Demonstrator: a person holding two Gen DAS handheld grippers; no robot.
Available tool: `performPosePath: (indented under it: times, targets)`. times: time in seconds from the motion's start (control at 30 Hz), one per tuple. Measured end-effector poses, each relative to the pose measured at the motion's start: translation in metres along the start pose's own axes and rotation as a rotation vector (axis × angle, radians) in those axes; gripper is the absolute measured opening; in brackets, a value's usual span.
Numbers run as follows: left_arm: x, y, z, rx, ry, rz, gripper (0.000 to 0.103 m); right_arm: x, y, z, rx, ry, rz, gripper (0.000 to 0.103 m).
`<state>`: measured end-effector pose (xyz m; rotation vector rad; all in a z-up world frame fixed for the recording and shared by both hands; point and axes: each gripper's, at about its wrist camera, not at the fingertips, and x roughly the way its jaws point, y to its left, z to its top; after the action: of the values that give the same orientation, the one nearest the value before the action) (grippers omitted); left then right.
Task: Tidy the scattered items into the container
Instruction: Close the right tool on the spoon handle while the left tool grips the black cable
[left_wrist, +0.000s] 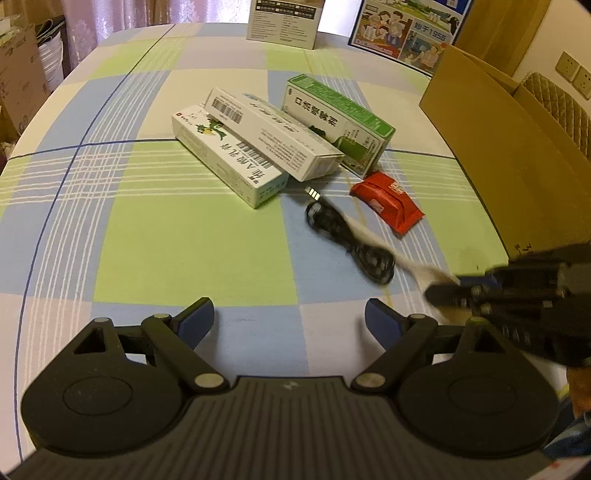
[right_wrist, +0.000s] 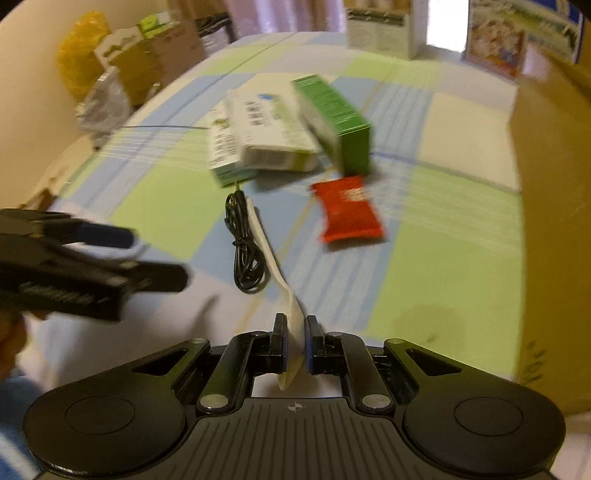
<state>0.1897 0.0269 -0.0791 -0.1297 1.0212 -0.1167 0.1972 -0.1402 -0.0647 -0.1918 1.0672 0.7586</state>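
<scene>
My right gripper (right_wrist: 295, 325) is shut on the bowl end of a white plastic spoon (right_wrist: 275, 266), held above the table; it also shows in the left wrist view (left_wrist: 448, 291) with the spoon (left_wrist: 384, 245). My left gripper (left_wrist: 290, 317) is open and empty above the near table. A coiled black cable (left_wrist: 354, 245) (right_wrist: 245, 254) lies under the spoon. A red packet (left_wrist: 388, 201) (right_wrist: 349, 210) lies to its right. Three medicine boxes sit in a pile behind: white-green (left_wrist: 229, 158), white (left_wrist: 273, 133), green (left_wrist: 336, 122) (right_wrist: 332, 110). The cardboard box container (left_wrist: 517, 155) (right_wrist: 554, 206) stands at the right.
The table has a checked green, blue and white cloth (left_wrist: 155, 236). A white carton (left_wrist: 284, 20) and a picture-printed box (left_wrist: 406, 33) stand at the far edge. Cardboard boxes and bags (right_wrist: 122, 62) are off the table's left side. A chair back (left_wrist: 561, 107) is behind the container.
</scene>
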Motion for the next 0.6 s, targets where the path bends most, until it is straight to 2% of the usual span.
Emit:
performPosePath:
  times: [0.07, 0.23, 0.43, 0.53, 0.6]
  targets:
    - [0.0, 0.002, 0.0, -0.007, -0.001, -0.001, 0.081, -0.002, -0.002, -0.002, 0.033, -0.011, 0.01, 0.005]
    - [0.005, 0.004, 0.005, -0.035, 0.0, -0.031, 0.075, -0.008, -0.02, -0.004, 0.117, -0.066, -0.073, 0.005]
    - [0.023, -0.007, 0.023, -0.051, -0.014, -0.101, 0.066, -0.011, -0.027, -0.005, 0.135, -0.114, -0.121, 0.005]
    - [0.036, -0.017, 0.031, -0.013, -0.012, -0.089, 0.061, -0.01, -0.029, -0.006, 0.139, -0.118, -0.127, 0.005]
    - [0.041, -0.023, 0.036, 0.022, -0.009, -0.062, 0.051, -0.01, -0.028, -0.006, 0.142, -0.122, -0.13, 0.005]
